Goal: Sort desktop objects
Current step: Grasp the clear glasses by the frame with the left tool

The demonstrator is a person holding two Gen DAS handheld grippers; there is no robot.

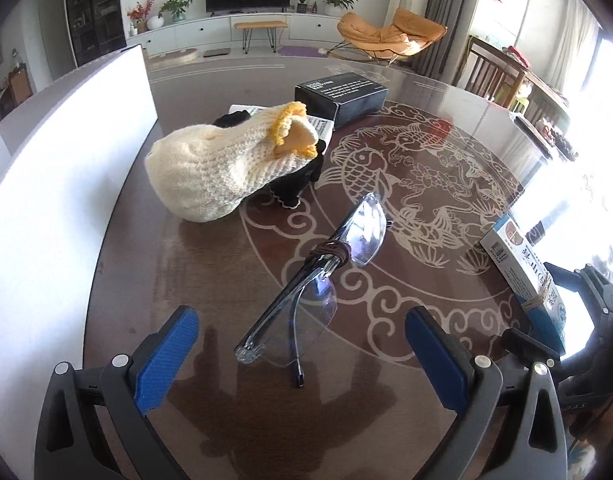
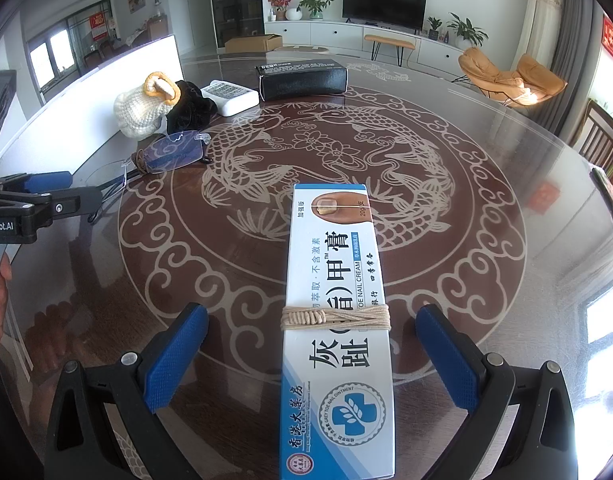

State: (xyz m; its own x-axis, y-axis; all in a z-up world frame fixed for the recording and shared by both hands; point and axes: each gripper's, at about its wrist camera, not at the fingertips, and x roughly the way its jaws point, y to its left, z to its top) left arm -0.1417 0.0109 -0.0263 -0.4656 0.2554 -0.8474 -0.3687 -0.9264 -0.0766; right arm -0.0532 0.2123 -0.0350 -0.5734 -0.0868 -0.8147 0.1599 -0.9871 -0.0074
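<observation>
I judge the sorting barely begun: nothing I can see has been gathered into any group, and every piece lies loose on the round table [image 2: 486, 320] with its carp pattern [image 2: 314, 168], which I take as my landmark.

My left gripper [image 1: 302, 340] has its blue pads spread wide, holding nothing; the glasses [image 1: 318, 268] lie between and just ahead of them, on the near-left rim of the carp pattern. Their long axis runs from close to my left gripper diagonally away toward the pattern's middle, one lens near me and the other farther off, with a brown cord wound round the bridge.

My right gripper [image 2: 312, 354] is likewise apart and empty, its pads clear of the nail cream box [image 2: 334, 320] on both sides. That box lies flat on the near edge of the carp pattern, long axis pointing straight away from me toward the pattern's centre, printed face up, a string tied round its middle.

Beyond the carp pattern on its far left sit the knitted pouch [image 1: 222, 168], touching a black cloth thing [image 2: 192, 110], with a white device [image 2: 230, 96] beside them; the black box [image 2: 302, 78] lies at the far edge. All of these remain to be sorted, as I see it
</observation>
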